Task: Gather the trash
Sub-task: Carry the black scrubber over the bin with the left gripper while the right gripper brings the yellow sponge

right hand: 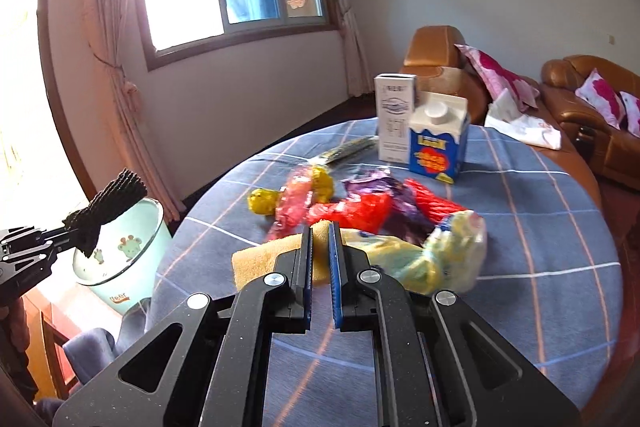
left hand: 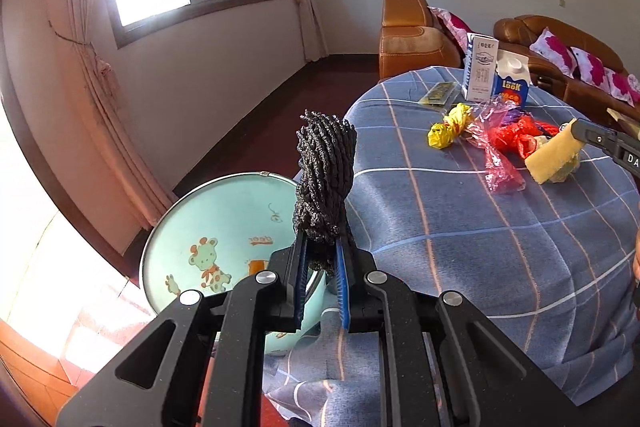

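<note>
My left gripper (left hand: 320,255) is shut on a dark grey knitted mesh bundle (left hand: 324,179), which stands up from the fingers above a mint-green bin (left hand: 224,239) with a cartoon animal. The right wrist view shows the same bundle (right hand: 112,203) over the bin (right hand: 120,267) at the left of the table. My right gripper (right hand: 320,233) is shut on a yellow sponge (right hand: 264,259) just above the table. The sponge (left hand: 554,155) is also in the left wrist view, at the far right. Loose trash lies mid-table: a yellow wrapper (right hand: 264,201), pink plastic (right hand: 294,203), a red bag (right hand: 352,213) and a pale yellow bag (right hand: 452,251).
A round table with a blue checked cloth (right hand: 520,267) carries a white box (right hand: 394,123), a blue milk carton (right hand: 438,143) and a flat dark packet (right hand: 352,149) at the back. Brown leather sofas with pink cushions (right hand: 580,107) stand behind. The bin sits off the table's left edge.
</note>
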Demonstrator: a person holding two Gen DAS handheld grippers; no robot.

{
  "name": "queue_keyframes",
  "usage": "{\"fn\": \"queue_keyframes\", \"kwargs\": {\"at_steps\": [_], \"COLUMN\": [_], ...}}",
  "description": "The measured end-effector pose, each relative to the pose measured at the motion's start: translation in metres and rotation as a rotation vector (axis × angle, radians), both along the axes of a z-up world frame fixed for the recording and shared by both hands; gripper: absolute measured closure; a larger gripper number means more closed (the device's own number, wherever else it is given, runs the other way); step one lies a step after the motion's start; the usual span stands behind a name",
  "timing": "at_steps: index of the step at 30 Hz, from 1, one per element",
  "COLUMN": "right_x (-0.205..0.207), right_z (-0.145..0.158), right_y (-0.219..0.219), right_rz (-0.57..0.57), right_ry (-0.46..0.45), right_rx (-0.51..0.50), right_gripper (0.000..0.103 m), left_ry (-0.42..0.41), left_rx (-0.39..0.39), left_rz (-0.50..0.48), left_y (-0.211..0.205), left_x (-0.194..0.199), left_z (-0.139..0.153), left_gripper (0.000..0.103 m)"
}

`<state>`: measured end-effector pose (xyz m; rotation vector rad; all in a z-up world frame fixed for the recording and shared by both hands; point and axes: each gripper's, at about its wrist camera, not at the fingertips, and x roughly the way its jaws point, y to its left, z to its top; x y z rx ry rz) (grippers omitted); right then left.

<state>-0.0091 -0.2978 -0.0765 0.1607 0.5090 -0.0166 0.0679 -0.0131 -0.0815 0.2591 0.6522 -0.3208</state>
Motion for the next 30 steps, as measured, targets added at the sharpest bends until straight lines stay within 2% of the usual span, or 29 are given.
{"fn": "queue_keyframes", "kwargs": {"at_steps": [18, 30], "right_x": [0.048, 0.085], "right_z": [0.005, 0.009], "right_y": [0.050, 0.089], "right_rz": [0.088, 0.165], "right_ry": [-0.013, -0.032], "right_rx": [-0.060, -0.092], "right_gripper": [0.095, 0.095], "left_ry": [-0.012, -0.015], "left_rx": [0.037, 0.047], "left_rz": [0.084, 0.188], "left_y": [0.037, 0.069], "left_x": [0.012, 0.029], "left_z": [-0.004, -0.008], "left_gripper": [0.091, 0.091]}}
